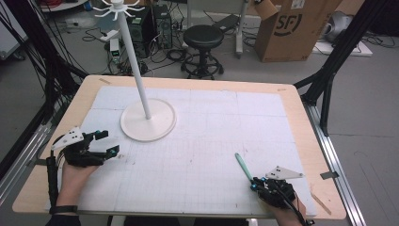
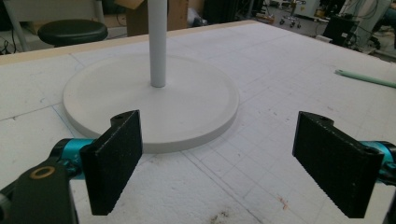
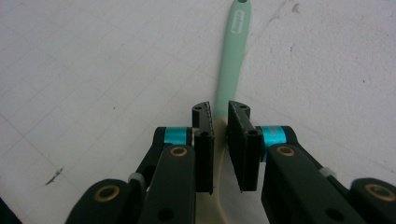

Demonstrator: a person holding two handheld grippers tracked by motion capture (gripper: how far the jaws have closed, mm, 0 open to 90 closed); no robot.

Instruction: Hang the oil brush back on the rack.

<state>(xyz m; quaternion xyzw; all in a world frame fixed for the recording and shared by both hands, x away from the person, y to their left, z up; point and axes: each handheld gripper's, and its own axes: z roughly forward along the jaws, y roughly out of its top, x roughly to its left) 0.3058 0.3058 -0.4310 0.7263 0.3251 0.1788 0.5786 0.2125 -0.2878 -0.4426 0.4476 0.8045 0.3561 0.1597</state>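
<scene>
A utensil with a mint-green handle [image 1: 243,167] lies on the white gridded mat near the front right, handle pointing away from the person. In the right gripper view the handle [image 3: 236,42] runs up from a cream lower part that sits between the jaws. My right gripper [image 1: 254,183] [image 3: 220,109] is shut on it, low over the mat. At the front left, my left gripper [image 1: 107,142] [image 2: 219,121] is open with nothing between its pads, facing a white stand with a round base [image 1: 160,129] [image 2: 187,107] and a tall pole [image 1: 136,61].
The mat covers a wooden table [image 1: 301,117]. Behind the table on the floor stand a black stool [image 1: 203,37], a cardboard box [image 1: 291,28] and computer cases [image 1: 150,26] with cables. Black frame legs [image 1: 329,70] rise at the right.
</scene>
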